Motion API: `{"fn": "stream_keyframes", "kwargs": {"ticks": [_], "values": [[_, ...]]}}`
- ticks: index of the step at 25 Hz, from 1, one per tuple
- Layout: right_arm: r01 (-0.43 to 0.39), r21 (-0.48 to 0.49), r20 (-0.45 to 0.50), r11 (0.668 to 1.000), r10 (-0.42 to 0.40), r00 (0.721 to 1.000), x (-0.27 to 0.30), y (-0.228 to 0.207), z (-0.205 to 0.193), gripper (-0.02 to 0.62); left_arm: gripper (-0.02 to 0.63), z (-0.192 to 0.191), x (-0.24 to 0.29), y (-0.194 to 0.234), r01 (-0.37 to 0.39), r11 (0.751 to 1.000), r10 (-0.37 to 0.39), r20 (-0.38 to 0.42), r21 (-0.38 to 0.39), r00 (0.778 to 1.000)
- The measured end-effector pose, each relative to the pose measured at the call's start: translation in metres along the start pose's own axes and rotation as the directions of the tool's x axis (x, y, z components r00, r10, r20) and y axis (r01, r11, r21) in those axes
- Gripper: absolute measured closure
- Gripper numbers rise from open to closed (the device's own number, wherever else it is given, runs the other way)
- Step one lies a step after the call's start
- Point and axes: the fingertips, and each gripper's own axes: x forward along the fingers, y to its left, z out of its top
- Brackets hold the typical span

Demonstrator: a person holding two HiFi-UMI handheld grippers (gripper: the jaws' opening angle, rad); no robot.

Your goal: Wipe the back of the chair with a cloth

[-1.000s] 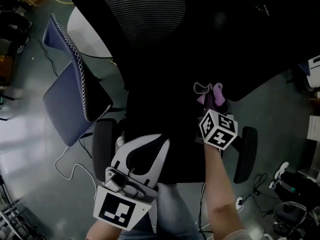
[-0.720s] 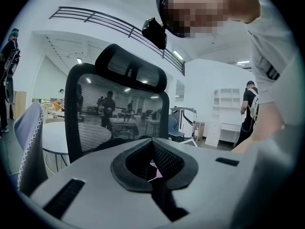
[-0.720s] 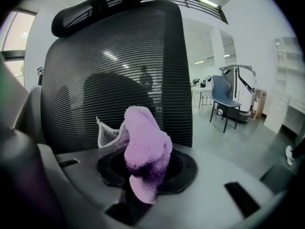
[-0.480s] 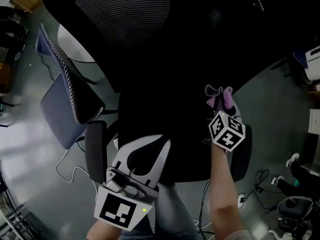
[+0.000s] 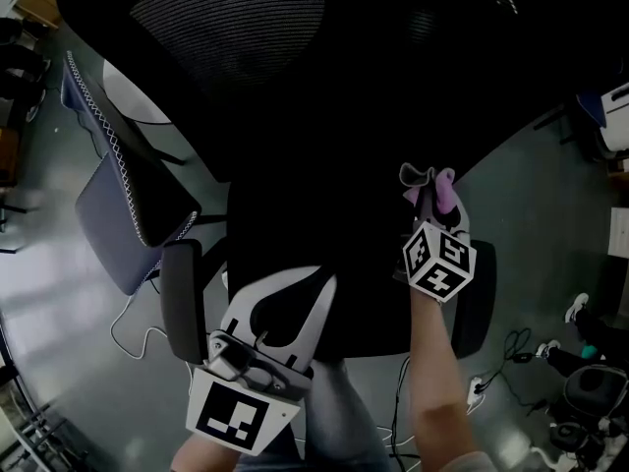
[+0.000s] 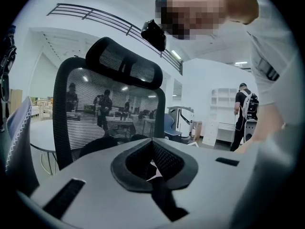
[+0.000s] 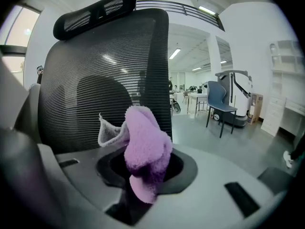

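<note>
Two grippers at near side of chair back: right gripper clamped on purple cloth, by back's right edge, contact unclear; left gripper closed, empty. Fits wiping underway or just finished; any further stroke: press cloth flat on chair back.

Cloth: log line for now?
right gripper shut on cloth | cloth by chair back, contact unclear | left gripper shut, empty
</note>
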Motion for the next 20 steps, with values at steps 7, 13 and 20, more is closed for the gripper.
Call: {"fn": "stream_keyframes", "kwargs": {"ticks": [7, 13, 20], "values": [[-0.003, 0.039, -0.064, 0.999, 0.005, 0.998, 0.011, -0.004, -0.028, 0.485, 0.594, -0.009, 0.007, 0.003, 0.003, 1.0, -0.003, -0.013, -0.012, 1.0], [-0.004, 0.075, -0.128, 0.997, 0.013, 0.992, 0.023, -0.008, -0.053, 0.485, 0.594, -0.011, 0.01, 0.006, -0.008, 1.0, 0.008, -0.011, -0.02, 1.0], [0.015, 0.041, -0.152, 0.999, -0.009, 0.988, 0.028, -0.004, -0.057, 0.485, 0.595, -0.015, 0.009, 0.017, -0.035, 0.999, 0.034, -0.017, -0.029, 0.999]]}}
